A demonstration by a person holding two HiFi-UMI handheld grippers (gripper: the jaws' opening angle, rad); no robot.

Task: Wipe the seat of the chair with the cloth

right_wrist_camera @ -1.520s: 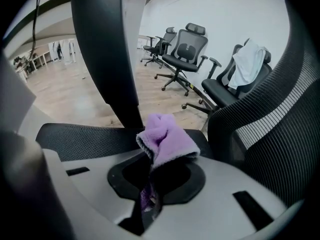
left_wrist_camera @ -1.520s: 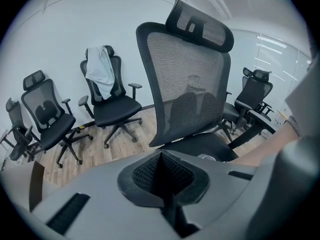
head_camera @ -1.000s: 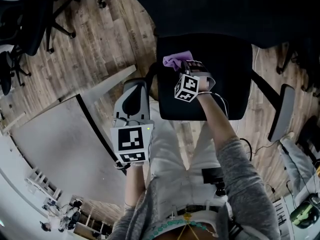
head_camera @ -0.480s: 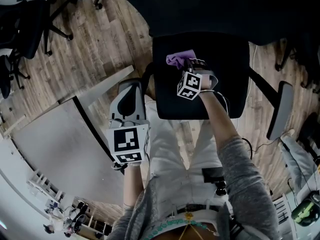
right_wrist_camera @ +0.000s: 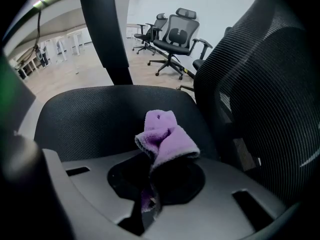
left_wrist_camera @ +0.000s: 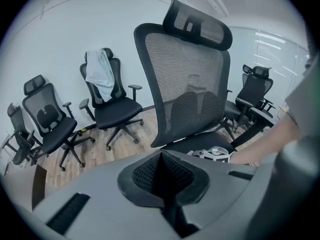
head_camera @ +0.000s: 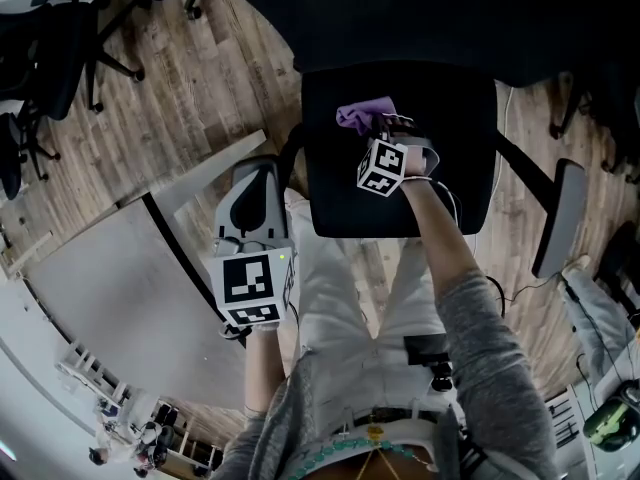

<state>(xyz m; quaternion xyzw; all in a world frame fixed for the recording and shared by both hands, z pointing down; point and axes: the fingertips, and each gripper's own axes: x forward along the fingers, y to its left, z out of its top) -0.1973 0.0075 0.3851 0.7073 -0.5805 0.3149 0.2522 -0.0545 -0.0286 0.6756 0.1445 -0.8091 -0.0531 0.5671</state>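
Note:
A black mesh chair stands in front of me, its seat [head_camera: 460, 158] [right_wrist_camera: 95, 114] dark and flat. My right gripper [head_camera: 380, 128] [right_wrist_camera: 152, 196] is over the seat's middle, shut on a purple cloth [head_camera: 363, 115] [right_wrist_camera: 165, 136] that bunches out ahead of the jaws just above the seat. My left gripper [head_camera: 262, 203] [left_wrist_camera: 167, 196] hangs left of the seat, over the floor, with its jaws closed on nothing. In the left gripper view it faces the chair's mesh backrest [left_wrist_camera: 190, 84].
The chair's right armrest [head_camera: 560, 218] sticks out beside the seat. A grey floor panel [head_camera: 110, 288] lies at the left on wood flooring. Other office chairs [left_wrist_camera: 107, 99] [right_wrist_camera: 175, 39] stand around the room, one with a white cloth draped over its back.
The right gripper and the cloth have slid a little right and farther back on the seat. The left gripper drifted slightly down and left.

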